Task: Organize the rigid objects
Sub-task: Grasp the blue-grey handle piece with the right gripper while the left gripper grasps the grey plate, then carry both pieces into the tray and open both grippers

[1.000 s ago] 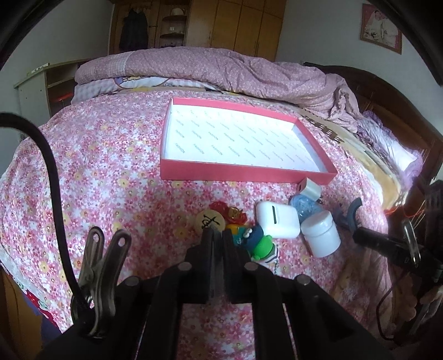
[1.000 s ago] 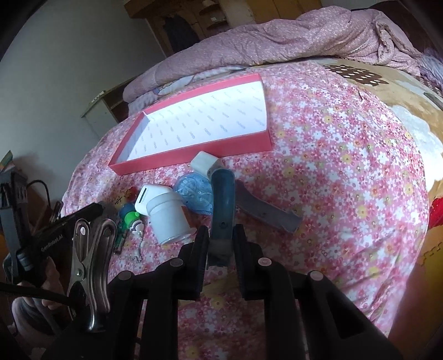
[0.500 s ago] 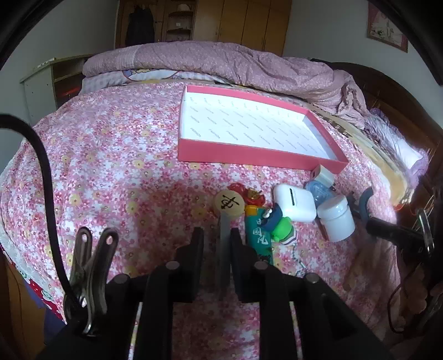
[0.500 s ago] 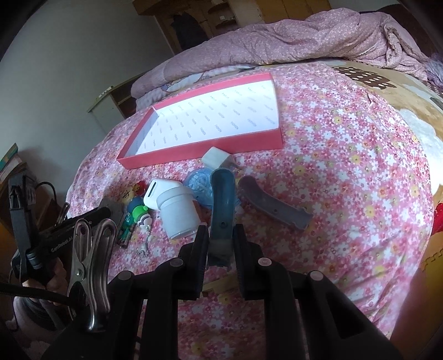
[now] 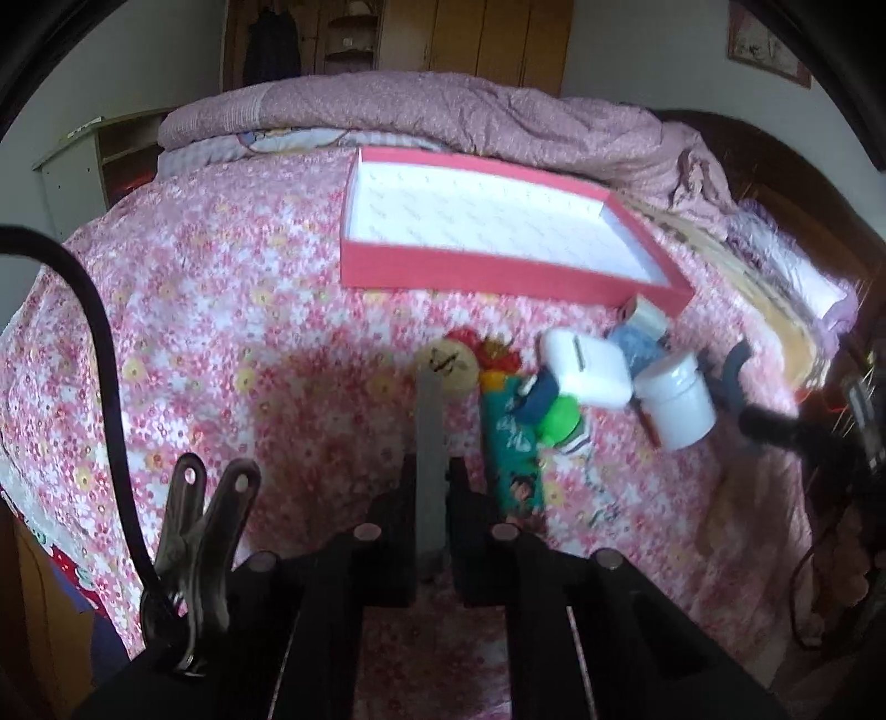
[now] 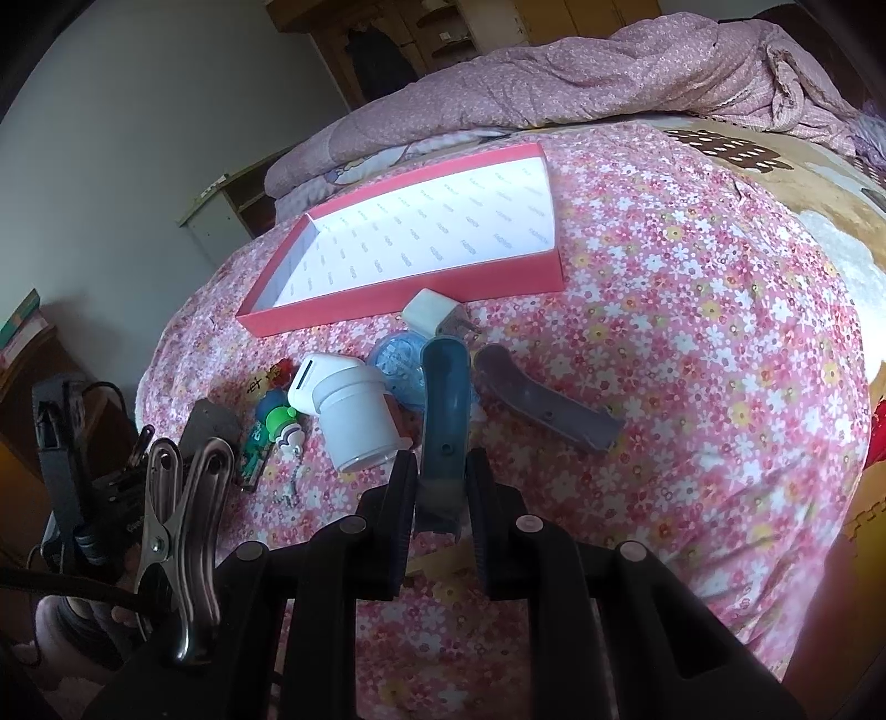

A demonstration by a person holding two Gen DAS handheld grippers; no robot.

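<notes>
Lifted since earlier: grey strip [image 5: 431, 437] clamped between left jaws; right jaws closed on blue handle [image 6: 444, 410], above bedspread [image 6: 692, 332].

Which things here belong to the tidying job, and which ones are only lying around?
Job:
- red tray
- blue curved handle, in the right hand-held gripper
- grey flat strip, in the left hand-held gripper
- white jar
- white earbud case
- grey curved piece

Lying around:
- purple quilt
- wardrobe
</notes>
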